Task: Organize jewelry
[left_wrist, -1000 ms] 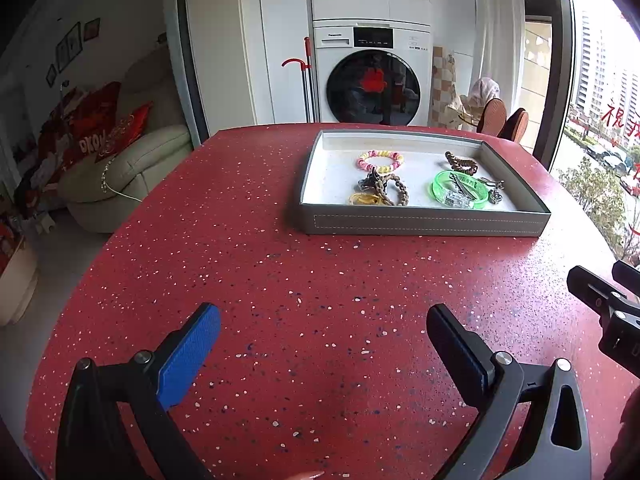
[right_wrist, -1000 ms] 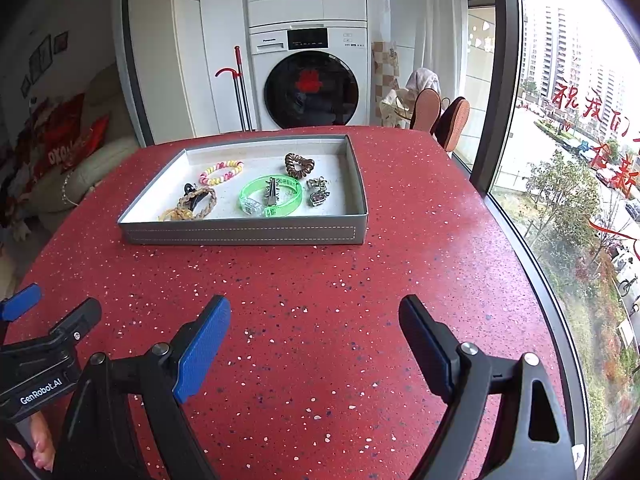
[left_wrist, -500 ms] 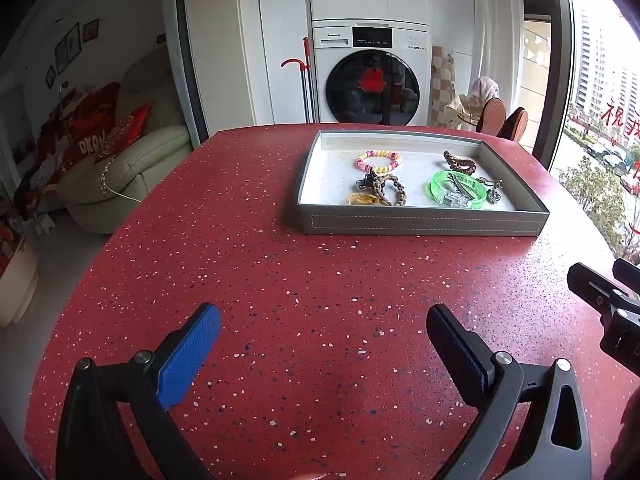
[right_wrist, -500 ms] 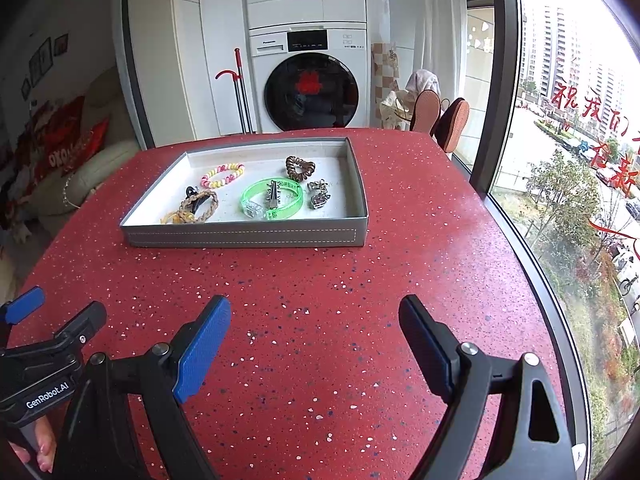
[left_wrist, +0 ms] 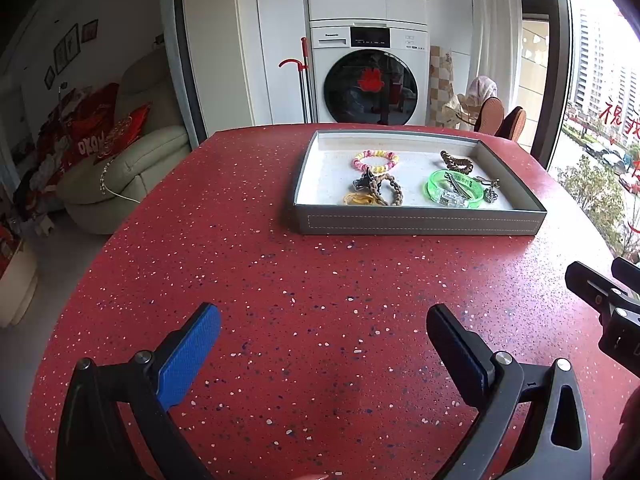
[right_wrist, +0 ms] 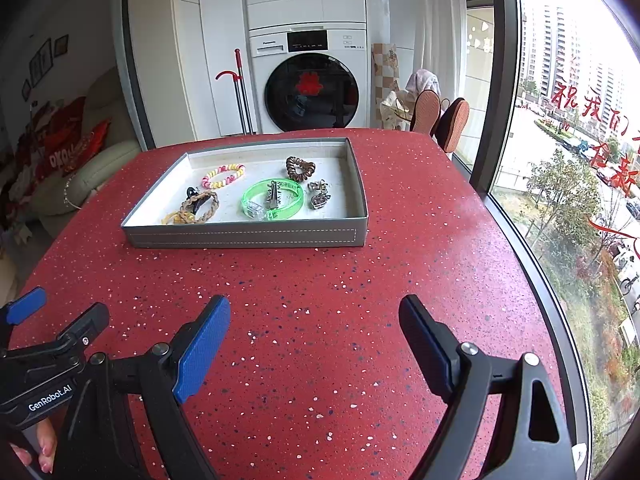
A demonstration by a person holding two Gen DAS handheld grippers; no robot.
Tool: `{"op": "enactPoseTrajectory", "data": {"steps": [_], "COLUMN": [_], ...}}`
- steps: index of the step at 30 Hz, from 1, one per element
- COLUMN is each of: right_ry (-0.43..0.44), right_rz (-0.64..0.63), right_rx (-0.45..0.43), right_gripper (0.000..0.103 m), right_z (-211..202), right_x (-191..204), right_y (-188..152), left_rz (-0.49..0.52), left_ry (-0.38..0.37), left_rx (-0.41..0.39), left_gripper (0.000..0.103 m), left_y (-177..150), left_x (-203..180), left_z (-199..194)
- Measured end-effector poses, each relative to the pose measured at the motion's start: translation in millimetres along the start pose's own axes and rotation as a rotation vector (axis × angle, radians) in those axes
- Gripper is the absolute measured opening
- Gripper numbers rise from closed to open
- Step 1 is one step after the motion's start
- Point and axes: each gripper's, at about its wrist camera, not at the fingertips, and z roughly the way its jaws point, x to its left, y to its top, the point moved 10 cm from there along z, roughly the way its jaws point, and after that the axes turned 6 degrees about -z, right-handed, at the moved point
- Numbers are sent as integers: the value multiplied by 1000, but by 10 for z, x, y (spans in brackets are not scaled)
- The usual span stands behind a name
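Both grippers are hovering over the near part of the red speckled table [left_wrist: 248, 248], well short of the jewelry; the left gripper [left_wrist: 324, 332] is holding its fingers spread wide with nothing between them, and the right gripper [right_wrist: 314, 330] is doing the same, empty and apart. Farther across the table the grey tray [right_wrist: 244, 236] is sitting flat, holding everything; a pink and yellow beaded bracelet [right_wrist: 223, 174] is lying toward its back, a brown coiled hair tie [right_wrist: 300, 169] beside it to the right; nearer the front a green bangle [right_wrist: 294, 206] is lying with a metal hair clip [right_wrist: 273, 195] across it, a braided band [right_wrist: 202, 206] resting to its left and small silver pieces [right_wrist: 319, 196] to its right. Behind the table a washing machine [right_wrist: 310, 80] is standing against the wall.
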Motion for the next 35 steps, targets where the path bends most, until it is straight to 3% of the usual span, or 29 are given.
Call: {"op": "enactPoseTrajectory", "data": {"steps": [35], "right_ry": [11], "right_rz": [11], "right_rx": [22], "right_gripper": [88], "right_z": [37], "right_x": [-4], "right_y": [-127], "left_rz": [-4], "left_ry": [-5], "left_rx": [4], "left_gripper": [103], "left_y": [-37], "left_x": [6], "left_z": [21]}}
